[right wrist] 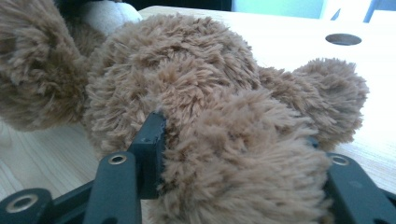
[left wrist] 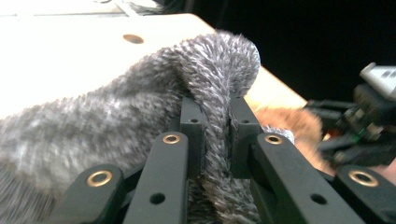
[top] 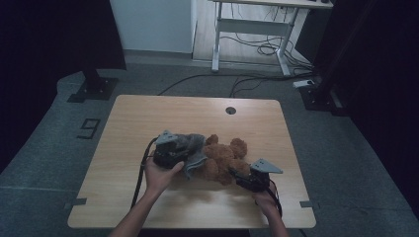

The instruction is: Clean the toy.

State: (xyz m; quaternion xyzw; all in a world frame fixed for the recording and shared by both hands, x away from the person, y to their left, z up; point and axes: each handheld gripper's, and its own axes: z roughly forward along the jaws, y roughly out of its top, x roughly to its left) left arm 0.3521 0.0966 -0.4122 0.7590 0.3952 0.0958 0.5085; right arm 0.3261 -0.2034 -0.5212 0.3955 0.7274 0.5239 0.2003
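Two grips now: left gripper pinches the grey cloth to peel it, right gripper clamps the bear steady.

I can read one sign: a big number 9 made of dark tape, stuck on the grey floor left of the worktop. I see no other words.

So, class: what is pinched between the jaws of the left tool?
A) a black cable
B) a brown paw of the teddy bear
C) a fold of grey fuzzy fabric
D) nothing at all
C: in the left gripper view, the left tool has its jaws closed tight on a fold of the grey fuzzy fabric, beside the brown teddy bear.
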